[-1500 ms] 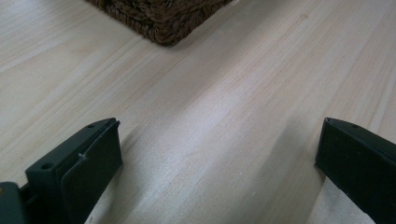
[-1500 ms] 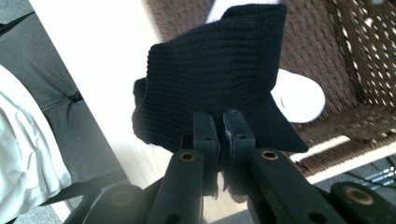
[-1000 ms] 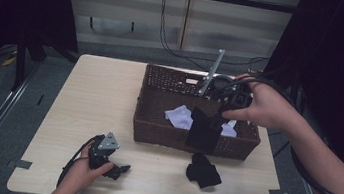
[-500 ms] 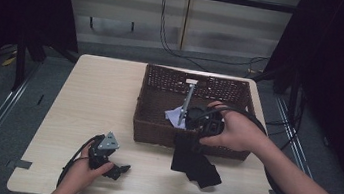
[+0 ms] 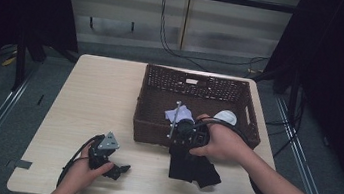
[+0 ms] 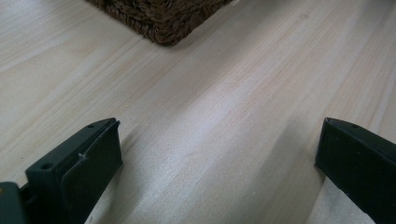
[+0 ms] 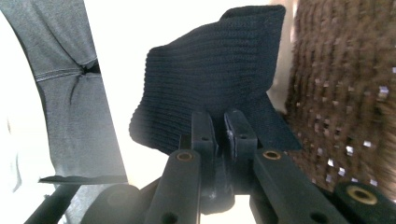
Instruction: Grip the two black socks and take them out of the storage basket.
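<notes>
A person works at a pale wooden bench [image 5: 94, 97] with a hand-held gripper in each hand. A dark wicker basket [image 5: 156, 125] sits toward the far right of the bench. The right hand-held gripper [image 5: 180, 143] hovers just in front of the basket's near wall, its jaws pinched shut on a black knitted garment [image 7: 210, 79] that hangs down over a dark heap of clothing [image 5: 205, 172] near the bench's front edge. By the look of it, the garment has been lifted out of the basket and is about to be set on that heap. Two pale pieces — one white cloth [image 5: 181, 113] and another white item [image 5: 226, 117] — lie in the basket, so more unloading seems left. The left hand-held gripper [image 5: 117, 169] rests near the front left corner, jaws spread wide over bare wood — holding nothing.
</notes>
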A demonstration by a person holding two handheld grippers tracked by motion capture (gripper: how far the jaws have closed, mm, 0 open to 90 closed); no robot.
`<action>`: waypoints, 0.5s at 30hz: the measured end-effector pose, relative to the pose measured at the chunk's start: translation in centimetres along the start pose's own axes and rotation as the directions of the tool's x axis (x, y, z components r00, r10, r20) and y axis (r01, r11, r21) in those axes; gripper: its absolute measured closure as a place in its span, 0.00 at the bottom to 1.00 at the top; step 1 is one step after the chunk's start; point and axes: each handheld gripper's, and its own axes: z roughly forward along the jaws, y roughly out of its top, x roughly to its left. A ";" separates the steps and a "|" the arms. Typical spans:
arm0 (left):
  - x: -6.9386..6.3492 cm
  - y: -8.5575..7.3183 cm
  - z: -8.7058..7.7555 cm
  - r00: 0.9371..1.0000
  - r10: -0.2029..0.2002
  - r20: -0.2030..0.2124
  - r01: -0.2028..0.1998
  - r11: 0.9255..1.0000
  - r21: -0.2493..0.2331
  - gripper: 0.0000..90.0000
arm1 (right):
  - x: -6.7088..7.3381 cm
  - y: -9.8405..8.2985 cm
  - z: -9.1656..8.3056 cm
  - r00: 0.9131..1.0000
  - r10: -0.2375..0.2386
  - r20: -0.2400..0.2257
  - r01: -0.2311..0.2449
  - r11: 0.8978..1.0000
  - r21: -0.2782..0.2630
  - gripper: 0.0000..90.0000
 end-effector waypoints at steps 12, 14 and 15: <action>0.0 0.0 0.0 1.000 0.000 0.000 0.000 1.000 -0.001 0.00 | -0.1 0.3 1.2 1.000 0.007 -0.002 -0.007 1.000 -0.012 0.81; 0.0 0.0 0.0 1.000 -0.003 -0.001 0.003 1.000 -0.003 0.00 | -0.1 0.3 1.3 1.000 0.010 -0.005 -0.010 1.000 -0.016 0.76; 0.0 0.0 0.0 1.000 0.001 0.000 -0.001 1.000 0.000 0.00 | -0.1 0.2 1.3 1.000 0.021 -0.003 -0.022 1.000 -0.018 0.73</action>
